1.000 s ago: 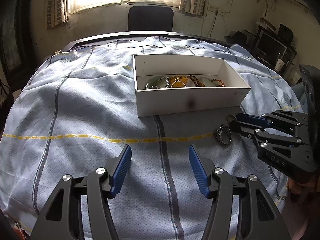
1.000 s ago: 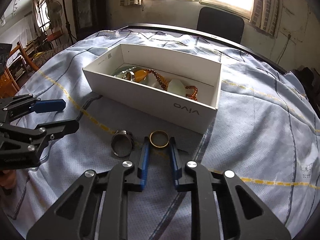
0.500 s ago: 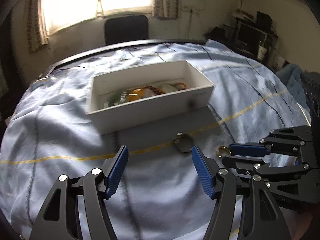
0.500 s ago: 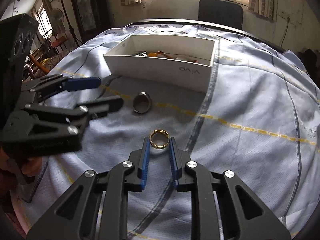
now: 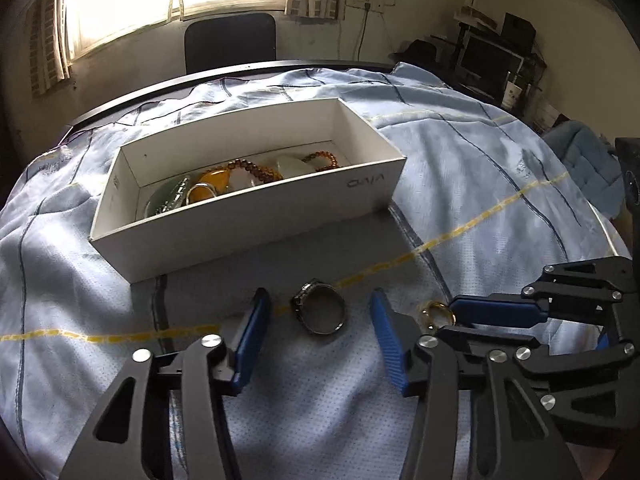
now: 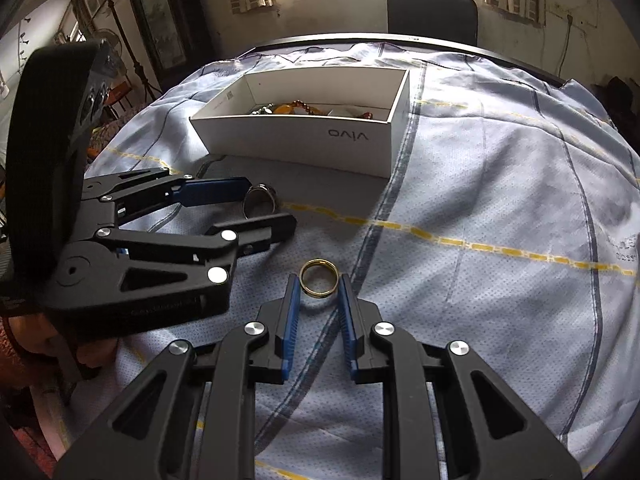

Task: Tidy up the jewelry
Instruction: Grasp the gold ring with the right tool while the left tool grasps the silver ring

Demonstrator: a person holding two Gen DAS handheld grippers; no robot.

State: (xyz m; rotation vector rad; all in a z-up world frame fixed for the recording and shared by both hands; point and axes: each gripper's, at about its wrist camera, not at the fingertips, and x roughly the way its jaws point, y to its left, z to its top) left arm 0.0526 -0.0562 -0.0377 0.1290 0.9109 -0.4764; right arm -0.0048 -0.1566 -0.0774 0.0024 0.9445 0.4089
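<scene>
A silver ring (image 5: 320, 326) lies on the blue cloth (image 5: 460, 184) in front of a white box (image 5: 248, 220). My left gripper (image 5: 319, 304) is open, one fingertip on each side of this ring without touching it. In the right wrist view the silver ring (image 6: 262, 194) sits between the left gripper's (image 6: 272, 206) tips. A gold ring (image 6: 318, 295) sits pinched between the tips of my right gripper (image 6: 319, 281), low over the cloth. The left wrist view shows the gold ring (image 5: 437, 307) at the right gripper's (image 5: 444, 322) tips. The box holds bracelets and beads (image 5: 240, 174).
A yellow dashed line (image 6: 500, 248) crosses the cloth to the right of the rings. A black chair (image 5: 230, 42) stands behind the table's dark far edge (image 5: 140, 90). Shelves with monitors (image 5: 492, 56) stand at the far right. A hand (image 6: 28, 344) holds the left gripper.
My left gripper has moved in toward the silver ring and now straddles it. My right gripper, still shut on the gold ring, has carried it back from the box.
</scene>
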